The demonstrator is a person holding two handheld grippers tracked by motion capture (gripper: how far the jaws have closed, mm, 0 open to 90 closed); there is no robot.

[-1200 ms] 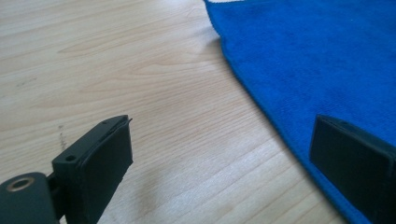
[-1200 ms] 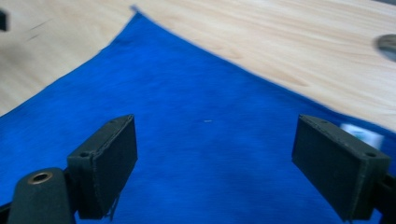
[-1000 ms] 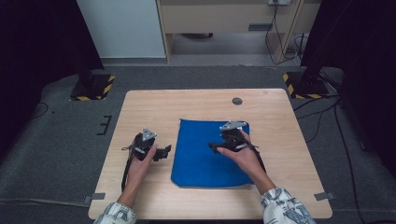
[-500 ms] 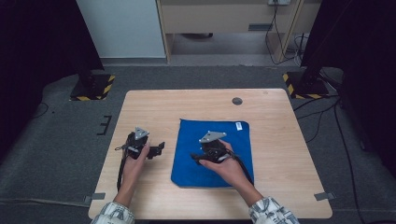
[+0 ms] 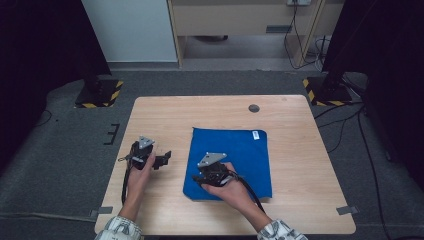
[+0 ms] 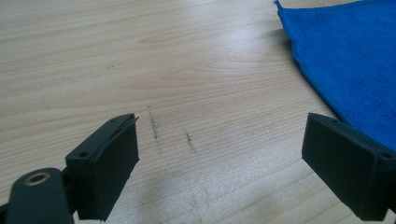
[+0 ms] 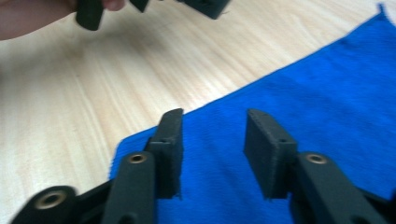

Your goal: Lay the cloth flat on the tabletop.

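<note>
**Corner pickup on the blue cloth**

Cloth (image 5: pixel 235 160) lies flat on the table (image 5: pixel 300 150), right of centre, white tag at its 1 o'clock corner. Right gripper (image 5: pixel 200 179) sits over the cloth's 7 o'clock corner; its jaws have just been closing and stand partly apart, with cloth below them but nothing pinched yet. Left gripper (image 5: pixel 162 159) hovers over bare wood at the cloth's 9 o'clock side, jaws wide apart and empty.

Judgement: the step is taking hold of the near-left corner. Best to lower the right jaws until one pad slips under the hem, close on a single layer, then lift slowly. The left gripper could pin or take the neighbouring edge.
</note>
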